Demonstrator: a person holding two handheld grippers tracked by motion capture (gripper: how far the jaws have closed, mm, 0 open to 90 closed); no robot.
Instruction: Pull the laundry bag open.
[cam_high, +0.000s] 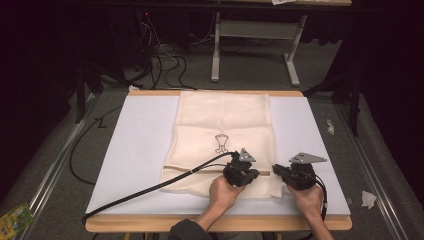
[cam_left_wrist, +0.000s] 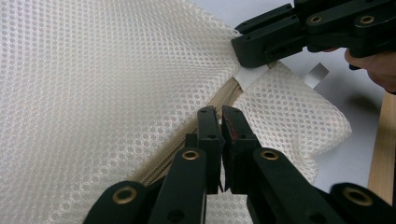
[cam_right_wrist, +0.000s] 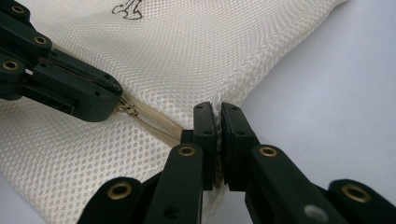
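I hold my left gripper (cam_high: 248, 172) over the near part of the cream mesh laundry bag (cam_high: 225, 120), jaws pinched together on the zip line (cam_left_wrist: 187, 135); whether they grip the zip pull itself I cannot tell, since the jaws hide it. My right gripper (cam_high: 278, 170) sits at the bag's right edge, jaws closed on the mesh corner where the zipper ends, beside a small white tab (cam_left_wrist: 250, 74).

The bag lies flat in the middle of the white board (cam_high: 140, 150), its far edge touching the board's far rim, its near edge close to my hands. A small black emblem (cam_high: 221, 142) is printed just beyond the zipper. To the left of the bag the board is bare and wide; to the right a narrower bare strip runs to the edge. My left gripper's cable (cam_high: 150, 189) trails across that left stretch toward the near corner.

The board rests on a wooden table (cam_high: 150, 224) with a pale rim. Around it is grey carpet (cam_high: 250, 75), with loose cables and a white desk frame (cam_high: 255, 45) beyond the far edge, in a dark room.
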